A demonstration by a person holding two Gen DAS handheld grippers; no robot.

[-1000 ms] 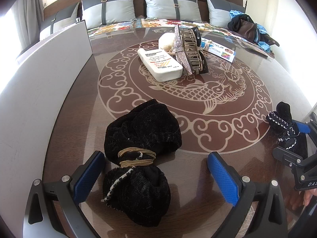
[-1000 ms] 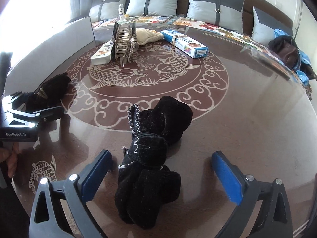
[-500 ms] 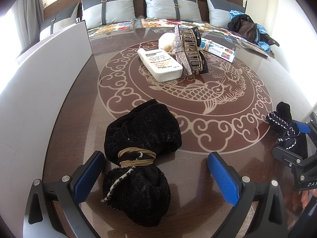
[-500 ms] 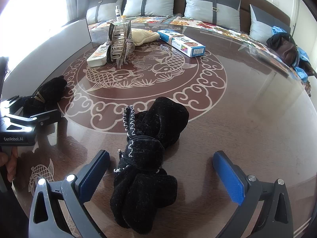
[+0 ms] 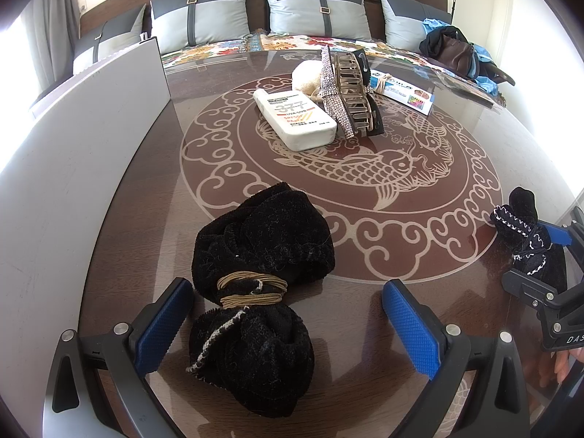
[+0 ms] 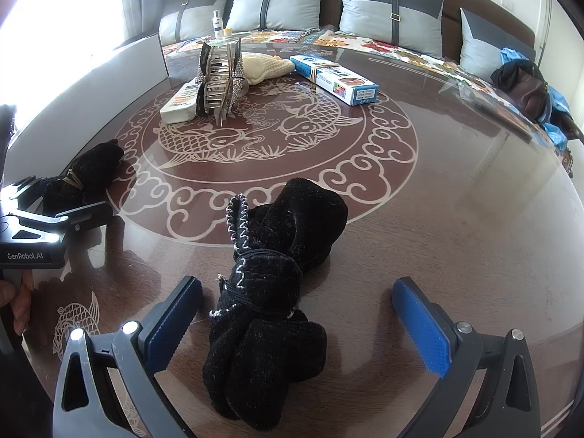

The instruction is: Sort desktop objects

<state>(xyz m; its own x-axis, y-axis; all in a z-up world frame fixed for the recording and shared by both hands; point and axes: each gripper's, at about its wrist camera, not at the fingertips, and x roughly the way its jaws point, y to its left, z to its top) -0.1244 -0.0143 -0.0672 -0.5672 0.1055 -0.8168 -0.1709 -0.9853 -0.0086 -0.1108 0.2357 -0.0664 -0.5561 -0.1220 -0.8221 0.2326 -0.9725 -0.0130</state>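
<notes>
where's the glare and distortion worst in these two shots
Left wrist view: window light blows out the left and right edges, and the white panel bows from fisheye. Right wrist view: the top-left window is overexposed, and the glass tabletop carries streaky reflections on its right.

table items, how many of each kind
black cloth bundles: 2
white bottle: 1
hair claw clips: 2
cream knitted pouch: 1
blue and white box: 1
total: 7

Two black velvet bundles lie low in frame: one tied with tan cord [image 5: 255, 273], one trimmed in white stitching [image 6: 270, 284].
</notes>
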